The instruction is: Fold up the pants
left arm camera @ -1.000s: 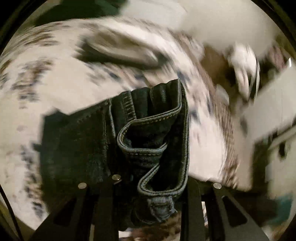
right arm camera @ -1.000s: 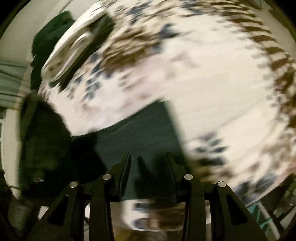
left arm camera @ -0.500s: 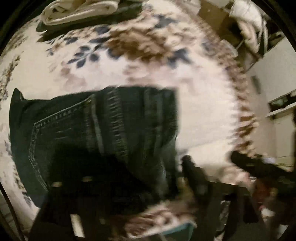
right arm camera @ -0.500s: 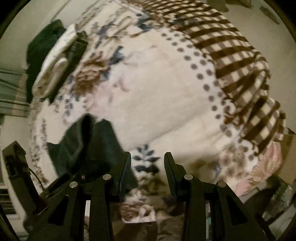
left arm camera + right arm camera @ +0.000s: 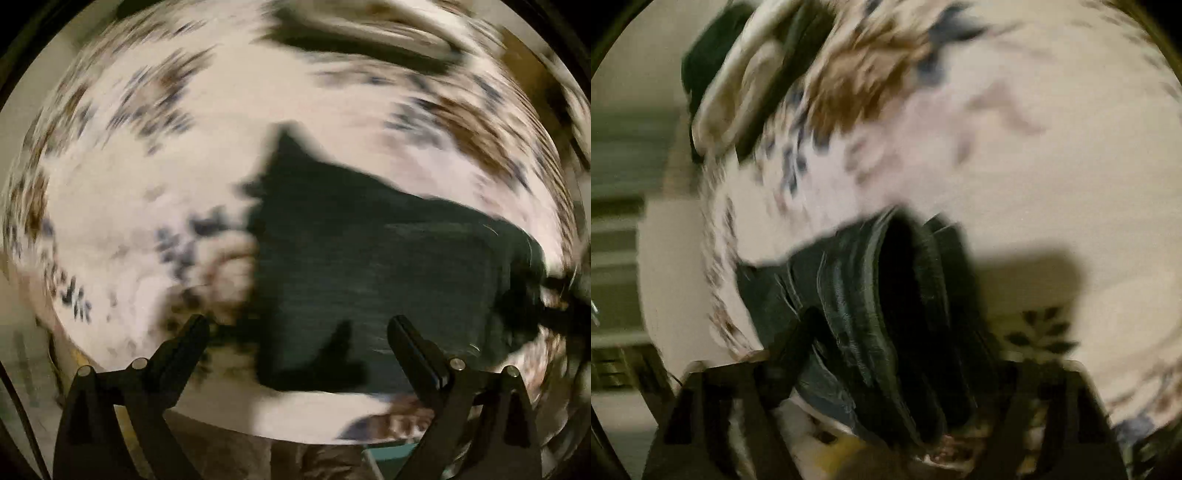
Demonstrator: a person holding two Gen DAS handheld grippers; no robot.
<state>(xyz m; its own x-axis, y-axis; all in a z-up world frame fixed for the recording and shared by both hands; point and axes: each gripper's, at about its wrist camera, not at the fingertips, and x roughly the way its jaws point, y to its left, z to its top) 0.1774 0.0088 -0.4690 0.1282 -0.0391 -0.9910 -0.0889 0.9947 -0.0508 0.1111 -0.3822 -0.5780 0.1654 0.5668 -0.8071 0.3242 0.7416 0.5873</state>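
Now the left tongs (image 5: 297, 332) are opening wide, with nothing pinched, above the dark pants (image 5: 369, 266) lying on the flowery bed (image 5: 129, 206). The right tongs (image 5: 886, 387) are closing on a bunched edge to fold it

A bed covered by a cream blanket (image 5: 155, 206) printed with brown and navy flowers carries dark denim pants (image 5: 369, 266) spread on it in a flat fold, and a blurred stack of pale and dark folded cloth (image 5: 746, 88) near its far edge.
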